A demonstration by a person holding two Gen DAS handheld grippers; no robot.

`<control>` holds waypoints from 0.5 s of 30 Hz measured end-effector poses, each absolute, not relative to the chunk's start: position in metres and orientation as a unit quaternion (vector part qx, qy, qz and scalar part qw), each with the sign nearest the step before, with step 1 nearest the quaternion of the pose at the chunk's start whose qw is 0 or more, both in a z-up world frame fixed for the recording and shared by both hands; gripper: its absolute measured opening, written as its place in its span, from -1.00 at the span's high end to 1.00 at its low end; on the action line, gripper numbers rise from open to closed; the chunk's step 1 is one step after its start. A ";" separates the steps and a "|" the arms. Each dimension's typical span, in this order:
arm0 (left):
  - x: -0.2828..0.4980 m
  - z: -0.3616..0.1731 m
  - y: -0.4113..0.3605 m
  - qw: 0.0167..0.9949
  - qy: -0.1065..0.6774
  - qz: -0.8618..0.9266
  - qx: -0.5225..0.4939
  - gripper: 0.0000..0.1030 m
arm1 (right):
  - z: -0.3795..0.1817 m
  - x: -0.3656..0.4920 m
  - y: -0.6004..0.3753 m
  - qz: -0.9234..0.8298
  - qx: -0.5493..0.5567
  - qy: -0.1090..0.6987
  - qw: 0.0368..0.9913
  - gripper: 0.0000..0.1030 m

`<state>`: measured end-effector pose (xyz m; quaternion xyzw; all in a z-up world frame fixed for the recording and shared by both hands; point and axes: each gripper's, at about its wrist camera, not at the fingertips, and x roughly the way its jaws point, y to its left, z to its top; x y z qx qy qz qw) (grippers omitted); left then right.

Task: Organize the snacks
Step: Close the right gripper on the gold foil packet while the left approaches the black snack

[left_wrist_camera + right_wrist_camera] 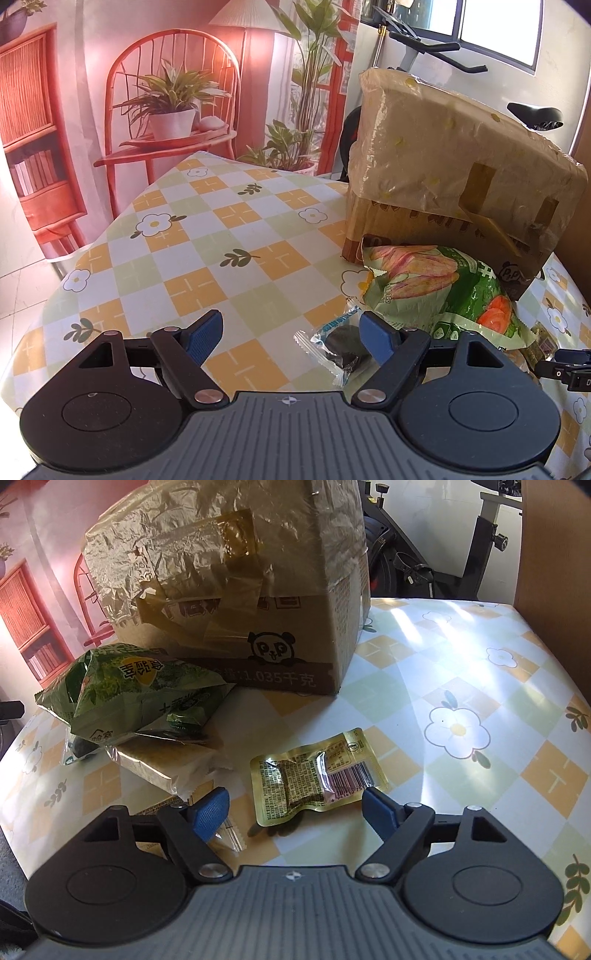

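Note:
My left gripper (291,328) hangs open low over the checked tablecloth (207,236). A small clear packet with a dark round snack (338,349) lies just inside its right finger, with no pad pressing on it. Behind that lies a green snack bag (436,291) against a taped cardboard box (461,166). My right gripper (293,806) is open too. A flat yellow packet (314,779) lies on the cloth between and just ahead of its fingertips, apart from both pads. In the right wrist view the green bag (136,694) rests on a pale wrapped wafer pack (162,760).
The cardboard box (240,590), wrapped in crinkled film, stands tall at the back of the table. An exercise bike (443,48) stands behind the table by the window. A printed backdrop (147,92) hangs on the left. Sunlit cloth (461,664) stretches to the right of the box.

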<state>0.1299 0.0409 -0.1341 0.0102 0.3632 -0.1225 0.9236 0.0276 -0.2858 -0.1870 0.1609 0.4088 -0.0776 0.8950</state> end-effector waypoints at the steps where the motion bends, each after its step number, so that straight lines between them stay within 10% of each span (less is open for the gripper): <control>1: 0.130 -0.135 0.041 0.923 0.364 -0.123 0.011 -0.61 | -0.189 0.030 -0.286 -0.074 0.163 0.413 0.893 -0.59; 15: 0.128 -0.138 0.041 0.923 0.365 -0.120 0.008 -0.60 | -0.200 0.063 -0.283 -0.083 0.119 0.415 0.898 -0.60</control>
